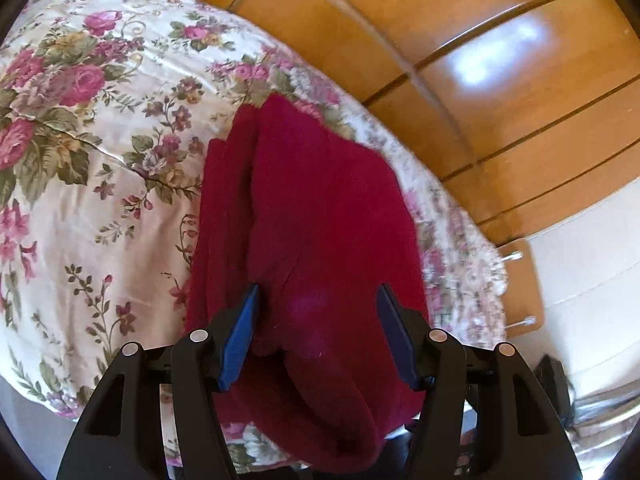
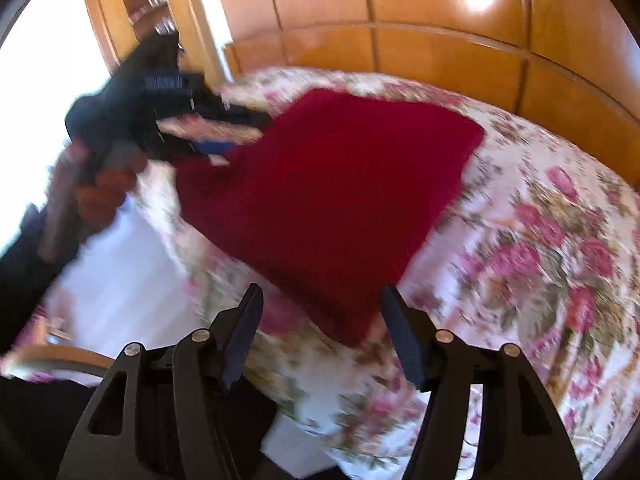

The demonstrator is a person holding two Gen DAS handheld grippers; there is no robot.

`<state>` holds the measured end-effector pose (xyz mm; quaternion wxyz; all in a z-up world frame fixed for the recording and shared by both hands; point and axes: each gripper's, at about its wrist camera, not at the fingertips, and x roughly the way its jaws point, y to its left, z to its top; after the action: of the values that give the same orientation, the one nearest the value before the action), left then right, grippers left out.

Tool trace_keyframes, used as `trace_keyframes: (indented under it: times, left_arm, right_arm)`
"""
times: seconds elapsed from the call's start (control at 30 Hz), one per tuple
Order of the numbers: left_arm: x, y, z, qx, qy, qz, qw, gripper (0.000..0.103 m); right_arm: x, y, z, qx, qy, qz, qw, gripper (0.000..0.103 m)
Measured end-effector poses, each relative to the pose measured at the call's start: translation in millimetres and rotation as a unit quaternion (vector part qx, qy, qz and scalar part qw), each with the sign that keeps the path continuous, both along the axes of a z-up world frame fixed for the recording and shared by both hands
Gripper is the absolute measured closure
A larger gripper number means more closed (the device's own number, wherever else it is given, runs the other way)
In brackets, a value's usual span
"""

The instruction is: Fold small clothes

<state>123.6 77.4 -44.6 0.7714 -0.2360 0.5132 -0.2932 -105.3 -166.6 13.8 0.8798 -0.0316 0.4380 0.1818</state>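
Note:
A dark red knitted garment point(image 1: 312, 216) lies folded on the floral bedspread point(image 1: 92, 152). My left gripper point(image 1: 318, 312) is open, its blue pads either side of the garment's near end, with cloth bunched between them. In the right wrist view the garment point(image 2: 332, 208) is a flat red shape on the bedspread point(image 2: 540, 240). My right gripper point(image 2: 320, 320) is open and empty, just short of the garment's near corner. The left gripper point(image 2: 208, 148), held in a hand, sits at the garment's far left edge, blurred.
A wooden headboard or wardrobe panels point(image 1: 500, 80) run behind the bed. A small wooden board point(image 1: 524, 288) and white floor point(image 1: 592, 248) lie beyond the bed's right edge. A wooden cabinet point(image 2: 144, 12) stands at the back left.

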Motion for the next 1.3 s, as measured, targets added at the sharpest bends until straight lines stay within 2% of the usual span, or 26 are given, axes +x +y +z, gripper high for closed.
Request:
trace_keyframes:
  times: [0.07, 0.1, 0.13, 0.17, 0.23, 0.27, 0.33, 0.4, 0.43, 0.5, 0.53, 0.57, 0.6, 0.63, 0.7, 0.73, 0.77, 0.8, 0.9, 1.1, 1.3]
  left_arm:
    - [1, -5, 1, 0.023, -0.009, 0.001, 0.9997, 0.065]
    - [0, -8, 3, 0.047, -0.021, 0.002, 0.9987, 0.082]
    - [-1, -7, 7, 0.058, -0.029, 0.003, 0.9979, 0.090]
    - [-1, -5, 10, 0.060, -0.038, 0.007, 0.9974, 0.092]
    - [-8, 2, 24, 0.084, -0.074, 0.017, 0.9936, 0.094]
    - [-13, 5, 27, 0.110, -0.090, 0.022, 0.9897, 0.094]
    - [-14, 3, 14, 0.169, -0.094, 0.027, 0.9807, 0.095]
    - [-14, -3, -16, 0.206, -0.073, 0.025, 0.9755, 0.095]
    - [-18, -4, -22, 0.216, -0.082, 0.031, 0.9726, 0.095]
    - [-30, -7, -17, 0.229, -0.118, 0.042, 0.9652, 0.094]
    - [-32, -10, -13, 0.237, -0.126, 0.049, 0.9621, 0.085]
    - [-35, -10, -7, 0.250, -0.137, 0.058, 0.9567, 0.080]
    - [-36, -11, -2, 0.257, -0.146, 0.063, 0.9532, 0.073]
    - [-36, -11, 4, 0.262, -0.156, 0.066, 0.9500, 0.070]
    - [-39, -12, 14, 0.266, -0.172, 0.067, 0.9463, 0.070]
    - [-41, -12, 20, 0.268, -0.177, 0.067, 0.9445, 0.065]
    - [-40, -14, 25, 0.271, -0.182, 0.068, 0.9426, 0.058]
    - [-41, -15, 31, 0.271, -0.195, 0.072, 0.9398, 0.045]
    - [-46, -26, 43, 0.270, -0.221, 0.072, 0.9344, 0.044]
    - [-50, -43, 49, 0.295, -0.252, 0.068, 0.9191, 0.044]
    - [-47, -46, 42, 0.303, -0.252, 0.066, 0.9165, 0.044]
  right_arm:
    - [6, 2, -9, -0.010, -0.010, -0.015, 1.000, 0.057]
    - [10, 5, -11, -0.012, -0.014, -0.020, 1.000, 0.064]
    - [11, 7, -11, -0.013, -0.016, -0.024, 1.000, 0.071]
    - [11, 10, -9, -0.013, -0.020, -0.026, 0.999, 0.078]
    - [6, 13, -3, -0.019, -0.031, -0.014, 0.999, 0.080]
    - [1, 16, -5, -0.037, -0.028, -0.003, 0.999, 0.080]
    - [-3, 17, -14, -0.054, -0.017, 0.004, 0.998, 0.080]
    - [-1, 17, -25, -0.053, -0.007, 0.009, 0.999, 0.079]
    - [0, 17, -27, -0.055, -0.007, 0.011, 0.998, 0.078]
    - [1, 13, -27, -0.045, 0.004, 0.011, 0.999, 0.070]
    - [3, 10, -27, -0.037, 0.013, 0.015, 0.999, 0.054]
    - [2, 7, -22, -0.022, 0.024, 0.022, 0.999, 0.047]
    - [1, 2, -16, -0.011, 0.026, 0.027, 0.999, 0.048]
    - [1, -3, -11, -0.003, 0.028, 0.030, 0.999, 0.047]
    - [-2, -15, 10, 0.029, 0.021, 0.029, 0.999, 0.040]
    - [0, -26, 22, 0.055, 0.012, 0.020, 0.998, 0.038]
    - [1, -32, 31, 0.071, 0.006, 0.011, 0.997, 0.035]
    - [4, -39, 38, 0.088, 0.000, 0.000, 0.996, 0.034]
    - [23, -56, 56, 0.126, -0.020, -0.042, 0.991, 0.034]
    - [80, -55, 60, 0.132, -0.028, -0.116, 0.984, 0.034]
    - [125, -47, 51, 0.143, -0.015, -0.149, 0.978, 0.034]
